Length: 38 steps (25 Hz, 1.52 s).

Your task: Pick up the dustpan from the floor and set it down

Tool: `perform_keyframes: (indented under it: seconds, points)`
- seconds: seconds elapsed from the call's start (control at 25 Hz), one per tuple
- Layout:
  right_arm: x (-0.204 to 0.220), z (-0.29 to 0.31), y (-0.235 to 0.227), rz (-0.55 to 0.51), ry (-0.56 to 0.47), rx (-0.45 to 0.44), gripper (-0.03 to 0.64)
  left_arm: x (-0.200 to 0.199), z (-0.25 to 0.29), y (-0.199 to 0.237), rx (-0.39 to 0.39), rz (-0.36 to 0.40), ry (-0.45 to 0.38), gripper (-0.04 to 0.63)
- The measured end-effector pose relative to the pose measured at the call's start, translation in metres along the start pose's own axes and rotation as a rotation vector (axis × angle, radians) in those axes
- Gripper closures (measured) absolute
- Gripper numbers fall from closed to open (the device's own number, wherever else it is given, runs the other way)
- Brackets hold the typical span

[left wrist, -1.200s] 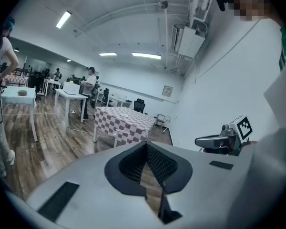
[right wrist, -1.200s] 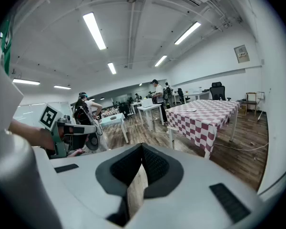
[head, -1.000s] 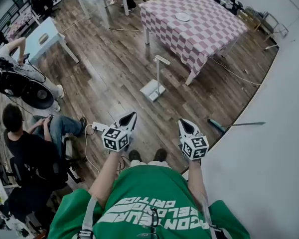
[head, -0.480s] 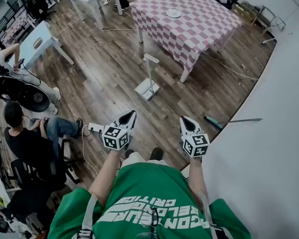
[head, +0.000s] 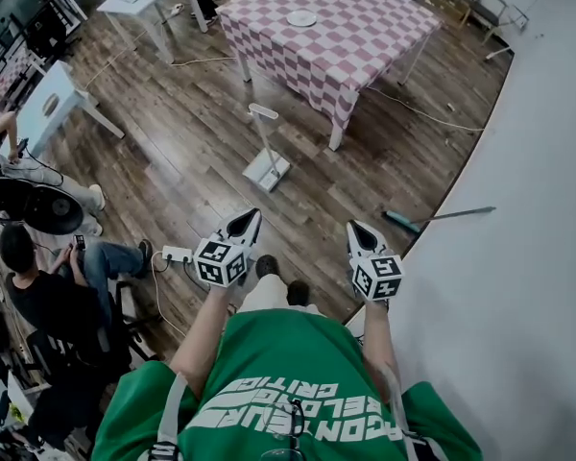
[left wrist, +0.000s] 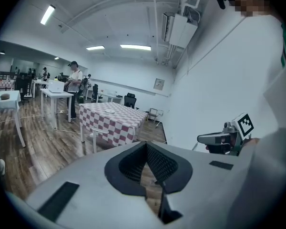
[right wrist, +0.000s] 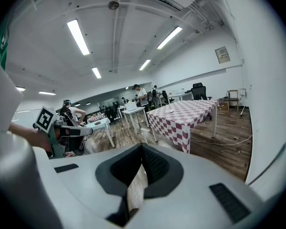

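Dustpan (head: pixel 266 168) on the floor mid-frame, left gripper (head: pixel 249 219) and right gripper (head: pixel 354 227) both pressed together on nothing.

Grippers side by side at lower centre of the head view, pointing up-frame. Pads tip to tip in each gripper view, only wood floor (head: pixel 182 133) showing through the slit below the tips. White dustpan upright on its pan, long handle up, well apart from both grippers, just below the near corner of the checked table (head: pixel 326 36). Small plate (head: pixel 301 17) on that table, near the top of the frame. Broom (head: pixel 403 221) right of centre at the foot of the white wall (head: pixel 518 286), near the right gripper but not touching. Seated person (head: pixel 48 296) at lower left, power strip (head: pixel 176 254) on the floor just left of the left gripper.
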State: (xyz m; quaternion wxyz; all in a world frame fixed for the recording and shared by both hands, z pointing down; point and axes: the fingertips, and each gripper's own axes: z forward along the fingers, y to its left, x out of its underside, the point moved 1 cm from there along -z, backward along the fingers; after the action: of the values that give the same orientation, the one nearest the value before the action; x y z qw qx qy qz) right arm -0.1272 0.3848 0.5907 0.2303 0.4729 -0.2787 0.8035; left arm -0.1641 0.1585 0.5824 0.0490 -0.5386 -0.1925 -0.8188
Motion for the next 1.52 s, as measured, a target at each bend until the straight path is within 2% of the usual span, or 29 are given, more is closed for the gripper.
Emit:
perform_keyframes:
  seconds: [0.28,0.52,0.88,1.52]
  points:
    - [-0.002,0.006,-0.014,0.007,0.016,0.016,0.609,-0.001,0.022,0.0,0.01,0.017,0.021,0.592]
    - [-0.013,0.038,-0.025,-0.01,0.026,0.01,0.609,-0.009,0.047,0.024,0.01,0.013,0.017,0.592]
    - [-0.055,0.111,-0.045,-0.052,0.055,-0.012,0.609,-0.043,0.1,0.086,0.0,-0.043,-0.016,0.592]
    - [-0.138,0.259,-0.088,-0.061,0.095,0.003,0.609,-0.108,0.212,0.201,0.024,-0.105,0.009,0.592]
